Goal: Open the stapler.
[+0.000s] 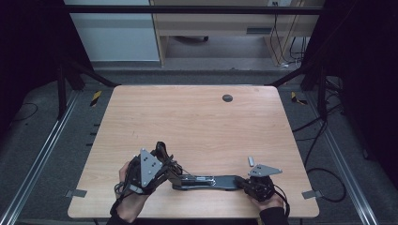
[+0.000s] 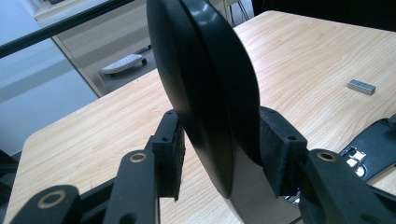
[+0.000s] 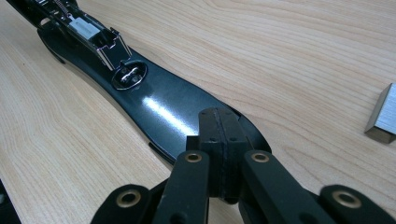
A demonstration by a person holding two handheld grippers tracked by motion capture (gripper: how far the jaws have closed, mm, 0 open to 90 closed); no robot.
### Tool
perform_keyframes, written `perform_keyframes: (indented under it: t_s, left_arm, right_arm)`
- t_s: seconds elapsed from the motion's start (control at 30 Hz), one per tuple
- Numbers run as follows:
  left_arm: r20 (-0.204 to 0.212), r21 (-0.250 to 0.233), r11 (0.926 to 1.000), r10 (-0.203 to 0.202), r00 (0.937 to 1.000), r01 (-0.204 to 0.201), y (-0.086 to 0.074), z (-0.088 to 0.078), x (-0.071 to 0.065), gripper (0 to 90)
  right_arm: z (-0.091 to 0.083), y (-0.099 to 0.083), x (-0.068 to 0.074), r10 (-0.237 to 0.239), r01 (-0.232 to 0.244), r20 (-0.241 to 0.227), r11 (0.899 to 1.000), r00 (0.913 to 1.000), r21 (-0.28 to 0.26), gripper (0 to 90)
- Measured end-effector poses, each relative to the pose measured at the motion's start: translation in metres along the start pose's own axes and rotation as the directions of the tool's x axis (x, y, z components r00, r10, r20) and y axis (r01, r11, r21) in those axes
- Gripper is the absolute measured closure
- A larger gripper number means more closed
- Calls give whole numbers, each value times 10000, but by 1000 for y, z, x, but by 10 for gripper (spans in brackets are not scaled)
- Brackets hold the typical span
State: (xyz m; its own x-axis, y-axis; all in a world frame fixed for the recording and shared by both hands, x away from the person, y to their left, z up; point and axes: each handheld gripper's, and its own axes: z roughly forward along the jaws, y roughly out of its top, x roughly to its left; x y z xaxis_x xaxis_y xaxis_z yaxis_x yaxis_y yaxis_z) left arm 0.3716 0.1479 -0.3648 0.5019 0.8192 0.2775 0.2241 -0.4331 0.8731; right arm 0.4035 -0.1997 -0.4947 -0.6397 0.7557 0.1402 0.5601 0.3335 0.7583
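The black stapler (image 1: 206, 181) was lying opened out flat near the table's (image 1: 197, 122) front edge, its long axis running along that edge from left to right, and there it was, pinned between both hands. At the left end its rounded black top cover (image 2: 205, 88) stood tilted up off the wood, and the left gripper (image 1: 165, 171) had it straddled: in the left gripper view the two padded jaws sat about half open on either side of the cover, the right-hand pad (image 2: 275, 156) looking pressed against it, the other pad (image 2: 173, 156) close to the cover's face, though contact on that side was hard to call. So a grip on the cover, I judged. At the right end the right gripper (image 1: 248, 183) lay low and pointed along the stapler's axis, jaws brought fully together, pads meeting, their tips resting on the glossy tail of the base (image 3: 187, 116) and, by my reading, pressing it down rather than pinching it. The metal staple channel (image 3: 91, 30) lay exposed further along, toward the left hand. A small grey metal block (image 1: 251, 161), probably a strip of staples, lay on the wood just behind the right gripper, apart from the stapler, so the right hand was clearly the nearer one to fetch it. The left forearm came in from the front edge, wrist cocked inward; the right hand sat tucked at the front right.
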Motion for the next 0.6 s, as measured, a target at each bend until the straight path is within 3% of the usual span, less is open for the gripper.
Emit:
perform_keyframes:
  t_s: [0.27,0.47,0.6]
  left_arm:
    - [-71,-4,9997,-226,9997,226,-4,-2,4,539]
    - [117,38,9942,-1077,9941,1077,-17,-6,23,530]
    - [153,-31,9920,-1260,9919,1260,-22,-7,27,526]
  right_arm:
    - [0,0,0,3,-3,14,10000,10000,2,900]
    - [0,0,0,-10,10,-21,10000,10000,-1,900]
    - [0,0,0,-23,23,-13,10000,10000,-10,900]
